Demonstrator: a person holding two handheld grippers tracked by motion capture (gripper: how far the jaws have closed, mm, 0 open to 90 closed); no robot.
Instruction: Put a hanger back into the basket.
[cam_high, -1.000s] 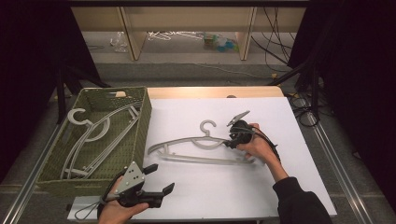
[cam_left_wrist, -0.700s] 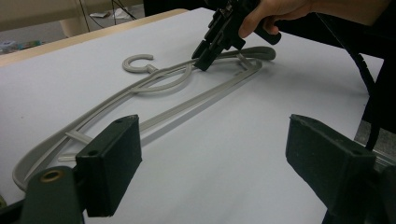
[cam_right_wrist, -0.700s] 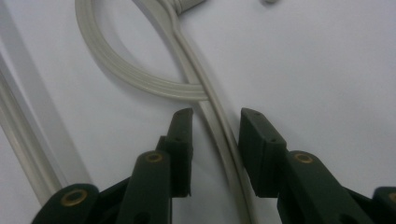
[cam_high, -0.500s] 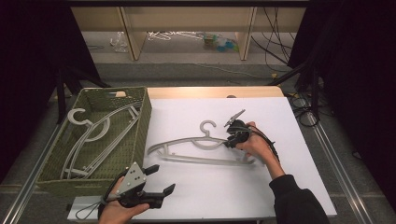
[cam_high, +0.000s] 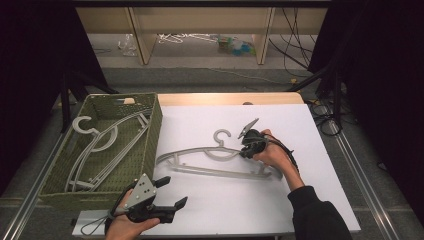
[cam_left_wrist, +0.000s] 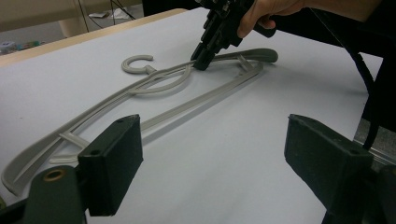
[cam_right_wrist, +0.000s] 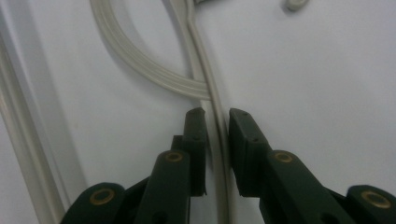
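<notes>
Inside green basket (cam_high: 155, 125) two hangers (cam_high: 100, 145); right tongs (cam_high: 246, 152) clamping table hanger (cam_high: 215, 162), left tongs (cam_high: 172, 192) released.

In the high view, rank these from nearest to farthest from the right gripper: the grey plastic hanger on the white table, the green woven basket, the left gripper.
1. Grey plastic hanger: between the right gripper's jaws.
2. Left gripper: near edge, lower left.
3. Green woven basket: far left.
The last two are close.

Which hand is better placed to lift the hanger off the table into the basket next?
Right. The right claw has just been closing astride the hanger arm near its hook, its jaws straddling it. The left claw hangs open near the table's front edge, apart from the hanger, beside the basket.
</notes>
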